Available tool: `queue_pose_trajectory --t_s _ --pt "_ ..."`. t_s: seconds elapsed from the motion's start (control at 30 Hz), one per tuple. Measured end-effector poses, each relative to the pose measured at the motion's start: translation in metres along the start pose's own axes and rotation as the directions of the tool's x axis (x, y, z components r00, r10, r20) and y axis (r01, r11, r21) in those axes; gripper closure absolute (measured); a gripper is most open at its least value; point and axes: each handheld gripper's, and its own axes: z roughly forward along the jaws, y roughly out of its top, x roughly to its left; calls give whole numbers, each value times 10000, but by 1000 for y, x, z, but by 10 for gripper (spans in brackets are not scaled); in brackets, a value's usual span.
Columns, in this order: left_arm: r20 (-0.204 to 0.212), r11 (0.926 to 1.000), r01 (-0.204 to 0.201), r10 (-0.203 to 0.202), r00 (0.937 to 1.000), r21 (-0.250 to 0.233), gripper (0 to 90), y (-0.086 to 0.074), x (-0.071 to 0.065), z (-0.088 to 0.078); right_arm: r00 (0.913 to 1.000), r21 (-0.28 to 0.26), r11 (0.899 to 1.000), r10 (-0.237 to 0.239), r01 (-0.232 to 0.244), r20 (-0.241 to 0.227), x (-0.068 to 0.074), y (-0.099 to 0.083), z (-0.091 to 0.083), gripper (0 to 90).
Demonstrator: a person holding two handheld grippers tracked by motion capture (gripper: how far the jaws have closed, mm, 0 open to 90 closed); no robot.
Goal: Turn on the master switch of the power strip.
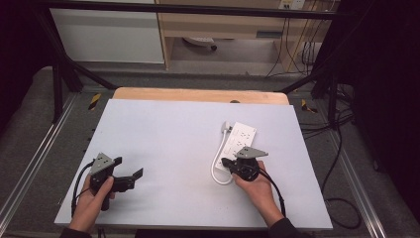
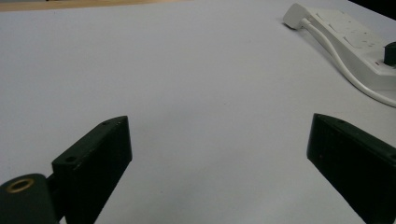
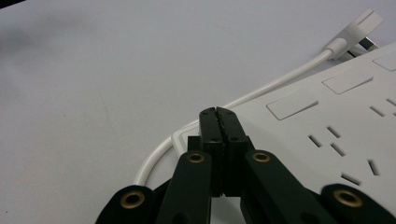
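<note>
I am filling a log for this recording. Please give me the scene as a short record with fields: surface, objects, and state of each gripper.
surface: pale grey table top
object: white power strip, lying flat at the right side
cable: white cable looping beside the strip to its plug
left gripper: jaws wide apart, nothing between them
right gripper: jaws closed together, tips over the near corner of the strip; contact cannot be told

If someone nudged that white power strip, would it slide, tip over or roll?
Probably slide: the power strip lies flat and low on the smooth table, so tipping or rolling seems unlikely. Its looped cord looks bendy and would likely drag behind.
</note>
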Motion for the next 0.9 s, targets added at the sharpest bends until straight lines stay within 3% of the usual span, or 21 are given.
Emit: queue_pose_trajectory --t_s 0.9 --pt "13 10000 0 0 10000 -16 65 0 0 0 9999 -133 9999 51 -53 -122 1 0 -1 900"
